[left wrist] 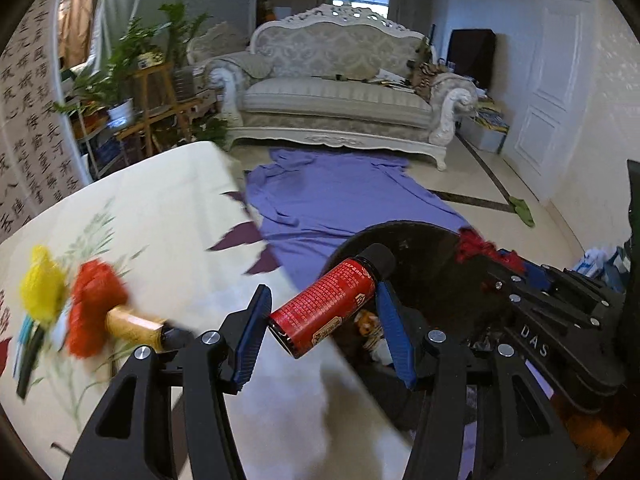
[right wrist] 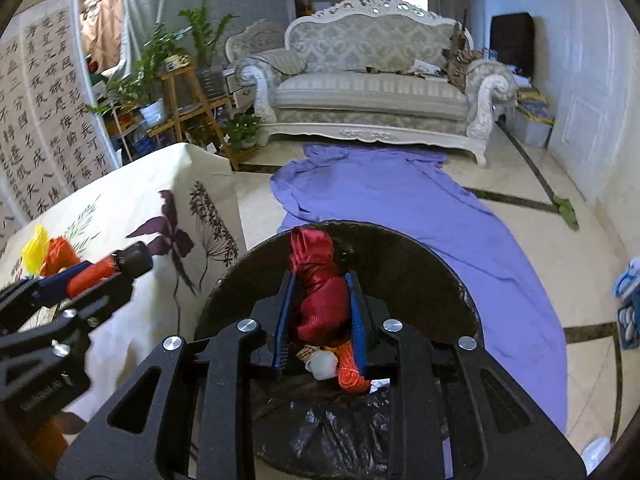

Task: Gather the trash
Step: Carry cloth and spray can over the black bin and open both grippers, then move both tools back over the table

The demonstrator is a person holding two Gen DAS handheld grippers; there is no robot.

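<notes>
My left gripper [left wrist: 322, 300] is shut on a red bottle [left wrist: 320, 306] with a black cap, held slantwise over the table's edge beside the black bin [left wrist: 424, 240]. My right gripper [right wrist: 320, 284] is over the bin [right wrist: 400, 248], its blue pads against a crumpled red wrapper [right wrist: 320, 300]. Inside the bin lie an orange wrapper [right wrist: 350, 372] and a small white cup [right wrist: 324, 364] on the black liner. On the flowered tablecloth [left wrist: 160, 200] lie a yellow wad [left wrist: 42, 288], a red wad [left wrist: 94, 304] and a tan bottle [left wrist: 136, 326]. The right wrist view shows the left gripper [right wrist: 80, 276] at the left.
A purple cloth [right wrist: 400, 200] is spread on the tiled floor between the bin and a white sofa [right wrist: 376, 92]. Potted plants on wooden stands [right wrist: 180, 92] stand behind the table. A green rag [right wrist: 568, 210] lies near the right wall, with blue-white items [right wrist: 628, 296] at the far right.
</notes>
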